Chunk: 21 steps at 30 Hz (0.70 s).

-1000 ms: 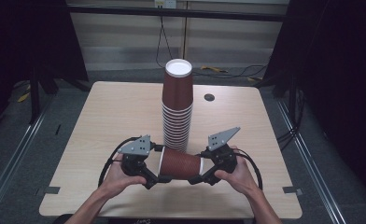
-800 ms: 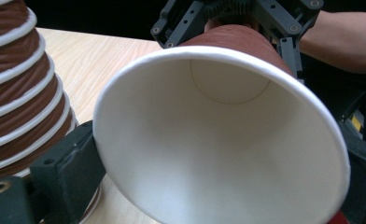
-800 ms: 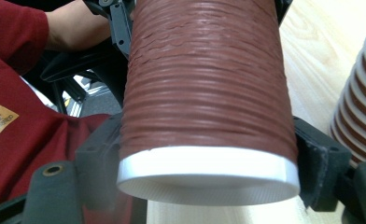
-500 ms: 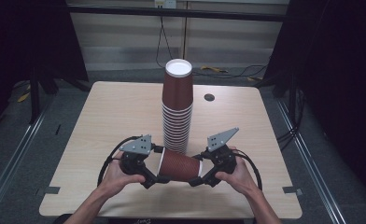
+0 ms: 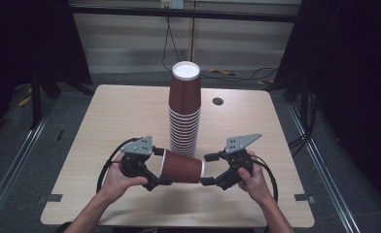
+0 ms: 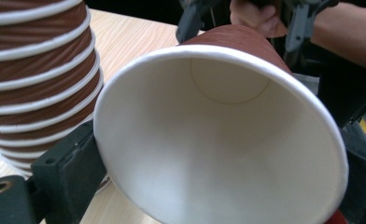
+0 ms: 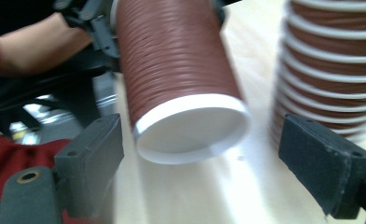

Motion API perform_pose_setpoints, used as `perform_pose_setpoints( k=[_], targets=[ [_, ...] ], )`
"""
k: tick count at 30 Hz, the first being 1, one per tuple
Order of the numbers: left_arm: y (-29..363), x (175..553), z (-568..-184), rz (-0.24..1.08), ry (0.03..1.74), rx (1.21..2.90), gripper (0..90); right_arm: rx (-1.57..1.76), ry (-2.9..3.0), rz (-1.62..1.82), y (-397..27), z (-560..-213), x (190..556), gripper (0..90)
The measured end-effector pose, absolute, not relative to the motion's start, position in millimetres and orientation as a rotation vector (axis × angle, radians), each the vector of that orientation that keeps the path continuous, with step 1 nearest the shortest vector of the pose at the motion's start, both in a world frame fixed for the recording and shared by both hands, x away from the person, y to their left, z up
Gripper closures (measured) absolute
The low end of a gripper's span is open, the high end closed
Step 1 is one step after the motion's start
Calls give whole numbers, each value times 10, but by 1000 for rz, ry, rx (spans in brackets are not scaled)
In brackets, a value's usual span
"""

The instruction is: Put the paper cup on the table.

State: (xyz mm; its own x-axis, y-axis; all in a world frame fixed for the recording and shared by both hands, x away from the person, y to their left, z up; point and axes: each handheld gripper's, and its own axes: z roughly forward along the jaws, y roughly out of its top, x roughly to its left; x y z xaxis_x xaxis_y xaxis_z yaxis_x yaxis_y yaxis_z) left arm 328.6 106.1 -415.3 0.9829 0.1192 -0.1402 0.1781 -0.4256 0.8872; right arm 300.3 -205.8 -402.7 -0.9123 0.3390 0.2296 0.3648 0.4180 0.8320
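Left gripper (image 5: 155, 171): I hold the cup (image 5: 181, 167) by its wide rim end, jaws spread wide on either side of the mouth. In the left gripper view the near jaw touches the rim; the other side looks in contact too, so I judge this a grip. The jaws have just been closing a little, with the cup between them.

Cup: it lies on its side, mouth toward my left gripper and base toward my right, just in front of the stack (image 5: 184, 114) and apparently above the table (image 5: 106, 116). I judge it is kept level so each gripper can reach one end.

Stack: upside-down cups nested into a tall column at the table's middle, standing apart from the cup I hold. It is probably where this cup comes from or goes to.

Right gripper (image 5: 207, 170): jaws wide, set either side of the cup's base without touching it; the right gripper view shows clear gaps on both sides. I read this as poised for a hand-over.
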Motion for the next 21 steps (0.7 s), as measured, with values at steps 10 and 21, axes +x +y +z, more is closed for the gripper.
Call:
perform_pose_setpoints(
  k=[10,21],
  targets=[
    [1114,3276,-4165,-28,217,2067,57,-841,-2668,-1696,-2203,-4016,2907,140],
    [1174,3315,-4194,-18,273,2102,54,-924,-2673,-1679,-2290,-4085,2841,140]
  ],
)
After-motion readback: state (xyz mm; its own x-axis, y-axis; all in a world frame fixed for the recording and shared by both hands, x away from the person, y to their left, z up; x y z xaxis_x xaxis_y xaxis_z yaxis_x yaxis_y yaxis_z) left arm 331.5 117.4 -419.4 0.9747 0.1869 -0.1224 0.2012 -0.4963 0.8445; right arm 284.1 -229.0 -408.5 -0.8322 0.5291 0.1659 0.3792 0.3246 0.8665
